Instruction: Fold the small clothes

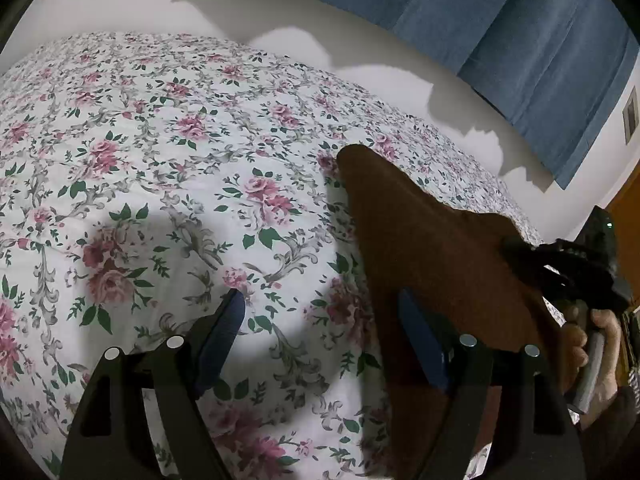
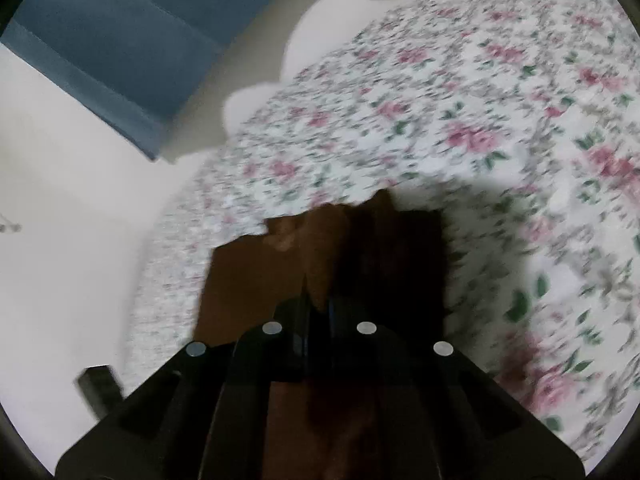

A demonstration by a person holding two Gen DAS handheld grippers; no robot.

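Note:
A small brown garment (image 1: 424, 240) hangs above the floral bedspread (image 1: 160, 152), held up at the right of the left wrist view. My left gripper (image 1: 324, 320) is open and empty; the cloth drapes past its right finger (image 1: 420, 340) without being clamped. My right gripper (image 1: 532, 264) shows there at the far right, clamped on the garment's upper edge. In the blurred right wrist view my right gripper (image 2: 318, 320) is shut on the brown garment (image 2: 320, 248), which hangs forward over the bedspread (image 2: 500, 120).
The bed's far edge meets a white wall (image 1: 280, 12) with blue curtains (image 1: 500, 32) above. A person's hand (image 1: 596, 344) holds the right gripper's handle. A small dark object (image 2: 98, 384) sits low left in the right wrist view.

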